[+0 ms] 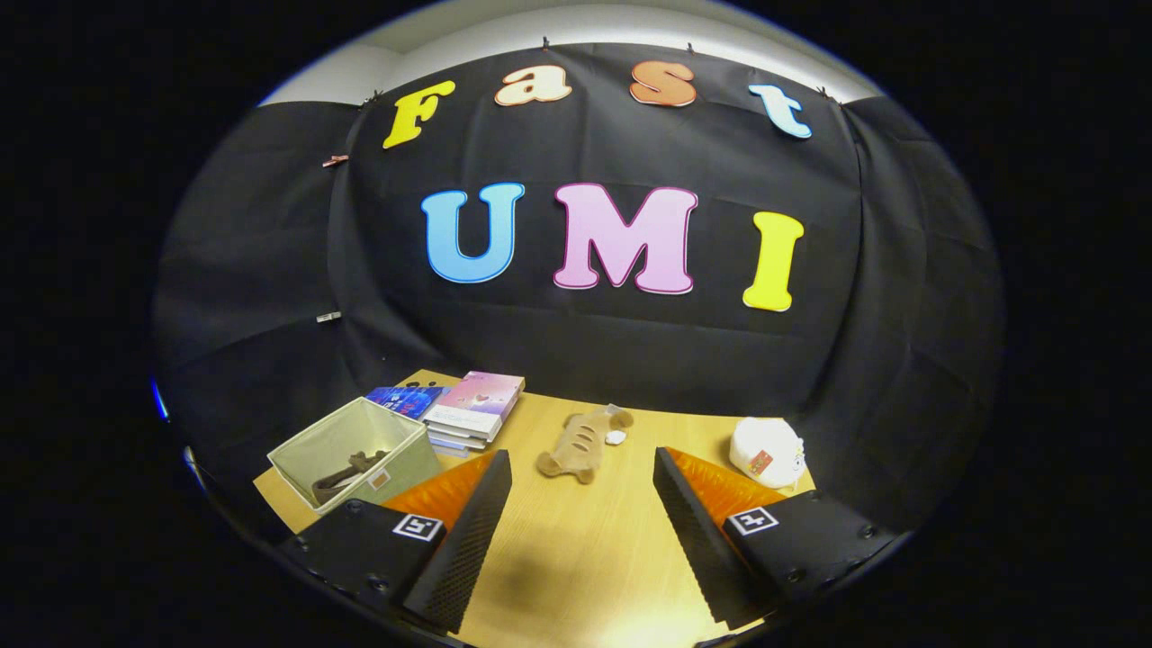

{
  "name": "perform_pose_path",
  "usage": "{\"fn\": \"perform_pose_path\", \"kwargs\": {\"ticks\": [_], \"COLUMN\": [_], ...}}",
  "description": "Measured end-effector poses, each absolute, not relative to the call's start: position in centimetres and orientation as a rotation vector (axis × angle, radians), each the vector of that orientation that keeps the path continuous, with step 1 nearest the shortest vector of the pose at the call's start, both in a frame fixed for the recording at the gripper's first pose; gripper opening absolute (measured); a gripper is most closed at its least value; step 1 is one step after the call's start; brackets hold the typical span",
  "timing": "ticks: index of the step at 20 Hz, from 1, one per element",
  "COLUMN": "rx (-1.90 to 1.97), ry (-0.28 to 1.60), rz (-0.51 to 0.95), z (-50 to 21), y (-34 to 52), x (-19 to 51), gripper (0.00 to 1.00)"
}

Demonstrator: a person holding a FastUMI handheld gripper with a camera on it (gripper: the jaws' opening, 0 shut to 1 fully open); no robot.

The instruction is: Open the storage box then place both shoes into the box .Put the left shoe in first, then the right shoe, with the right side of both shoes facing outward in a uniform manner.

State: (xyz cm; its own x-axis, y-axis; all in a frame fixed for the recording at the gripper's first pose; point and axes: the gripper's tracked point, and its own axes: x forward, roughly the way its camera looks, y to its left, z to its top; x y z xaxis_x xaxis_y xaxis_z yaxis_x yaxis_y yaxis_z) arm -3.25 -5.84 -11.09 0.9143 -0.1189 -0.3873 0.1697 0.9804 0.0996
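Claw (pixel 583 531) stood wide open, holding nothing, above bare surface (pixel 585 558). Storage box (pixel 355 454) sat beyond the left finger, near books (pixel 472 409). Risk: mistaking the plush toy (pixel 580 441) for a shoe.

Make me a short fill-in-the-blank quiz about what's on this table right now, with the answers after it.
1. The gripper has its fingers spread ____, with bare table between them.
2. The tan plush toy lies just ____ the fingers.
3. The stack of books sits right behind the fabric ____.
4. The white plush toy lies on the table near the ____ finger.

Missing words: open; beyond; box; right
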Motion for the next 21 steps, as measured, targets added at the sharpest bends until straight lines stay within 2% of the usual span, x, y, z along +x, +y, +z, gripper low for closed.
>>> {"fn": "perform_pose_path", "kwargs": {"ticks": [21], "rx": [0.131], "ry": [0.334], "rz": [-0.162], "z": [-10.2], "y": [-7.5], "x": [-4.8], "gripper": [0.98]}}
